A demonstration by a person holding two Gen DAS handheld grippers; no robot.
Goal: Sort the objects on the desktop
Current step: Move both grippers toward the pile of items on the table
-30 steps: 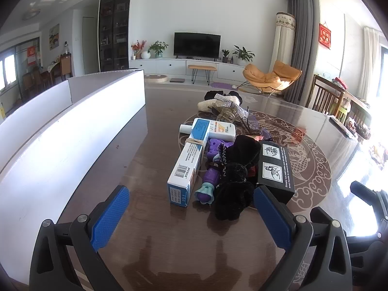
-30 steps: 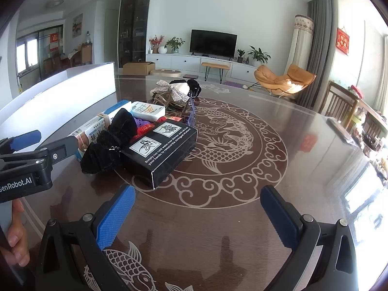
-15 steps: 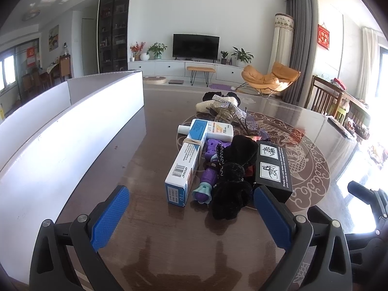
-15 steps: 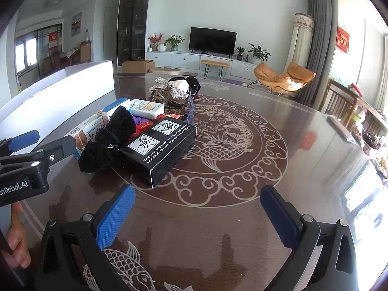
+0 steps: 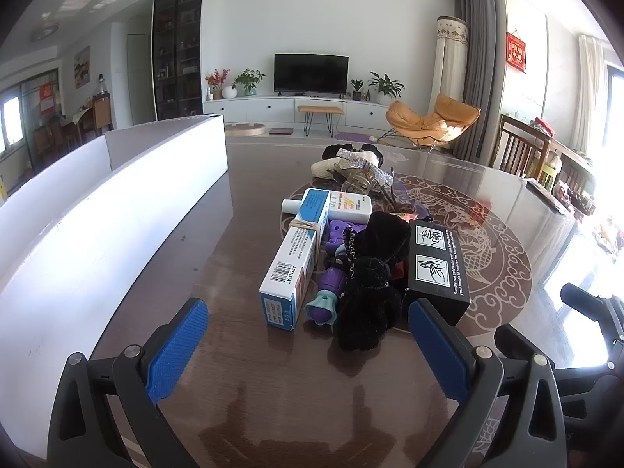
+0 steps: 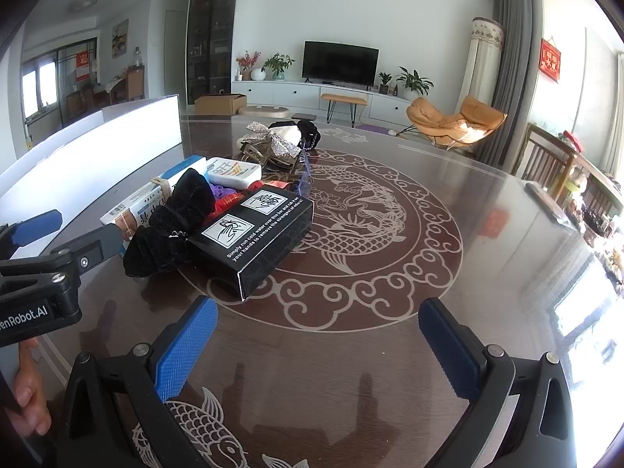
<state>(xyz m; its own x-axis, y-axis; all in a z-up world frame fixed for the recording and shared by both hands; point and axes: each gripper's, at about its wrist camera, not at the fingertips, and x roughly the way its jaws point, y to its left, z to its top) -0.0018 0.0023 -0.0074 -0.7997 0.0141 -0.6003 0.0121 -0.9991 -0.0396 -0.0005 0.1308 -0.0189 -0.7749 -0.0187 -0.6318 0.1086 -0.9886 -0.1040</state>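
Observation:
A pile of objects lies on the dark table point(image 5: 249, 397): a long blue-and-white carton point(image 5: 294, 261), a purple toy point(image 5: 331, 292), a black velvet bow point(image 5: 370, 292), a black box point(image 5: 435, 267) and a white tube point(image 5: 335, 204). A silver bow point(image 5: 358, 163) lies farther back. My left gripper point(image 5: 308, 355) is open and empty, just short of the pile. My right gripper point(image 6: 316, 347) is open and empty, in front of the black box point(image 6: 259, 230) and the black bow point(image 6: 171, 226). The left gripper shows at the left of the right wrist view point(image 6: 35, 249).
A long white open box point(image 5: 97, 226) stands along the table's left side and shows in the right wrist view point(image 6: 97, 144). The table carries an inlaid dragon medallion point(image 6: 374, 226). Chairs point(image 6: 546, 160) stand at the right edge.
The pile sits slightly farther back in both views. Both grippers stay open.

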